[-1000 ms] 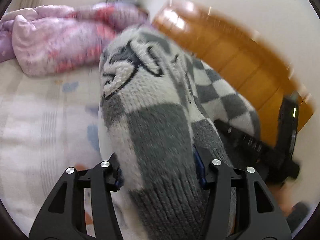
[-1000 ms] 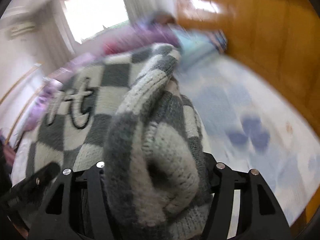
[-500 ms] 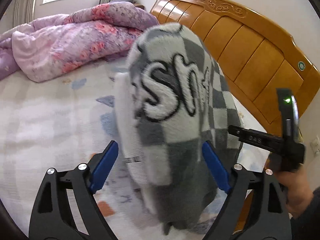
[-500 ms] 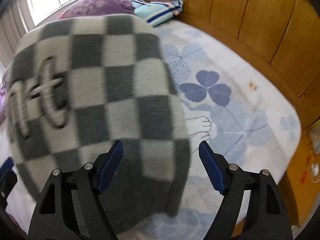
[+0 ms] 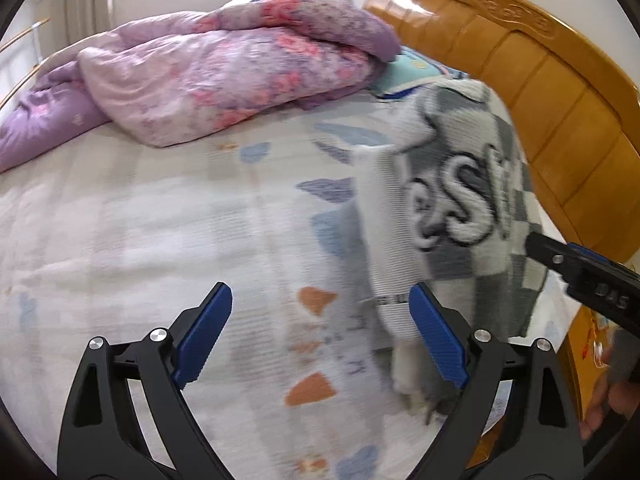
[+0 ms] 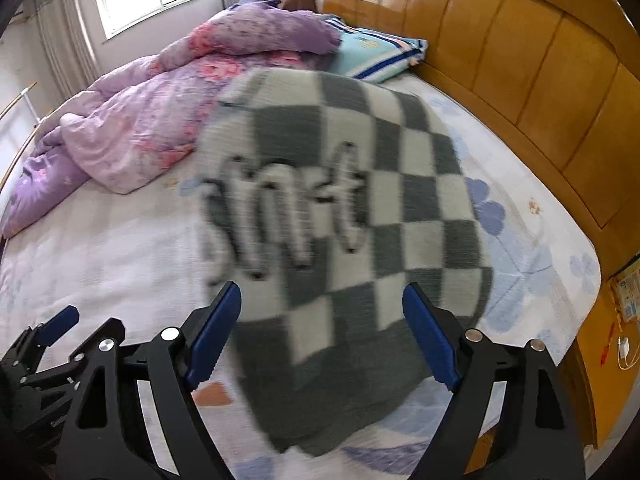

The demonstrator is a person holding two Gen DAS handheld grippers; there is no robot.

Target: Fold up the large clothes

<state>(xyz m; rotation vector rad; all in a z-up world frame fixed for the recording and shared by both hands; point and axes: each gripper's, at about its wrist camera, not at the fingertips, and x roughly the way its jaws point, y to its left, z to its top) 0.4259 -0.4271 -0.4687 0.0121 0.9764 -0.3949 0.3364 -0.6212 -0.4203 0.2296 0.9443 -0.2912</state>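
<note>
Checkered sweater (image 6: 360, 216), grey and white, lies released on the bed sheet (image 5: 140, 240) near the wooden headboard (image 6: 520, 60). Left gripper (image 5: 320, 336) and right gripper (image 6: 320, 336) are opening, nothing clamped. Judged step: laying out; next, re-grasping an edge to fold.

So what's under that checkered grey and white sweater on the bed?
The checkered sweater lies on the bed sheet with blue clover prints. The sheet shows around its edges; whatever sits directly beneath it is covered.

Both wrist cameras look steeply down, close, sharing the sweater (image 5: 460, 200) on the bed (image 6: 120, 240).
</note>
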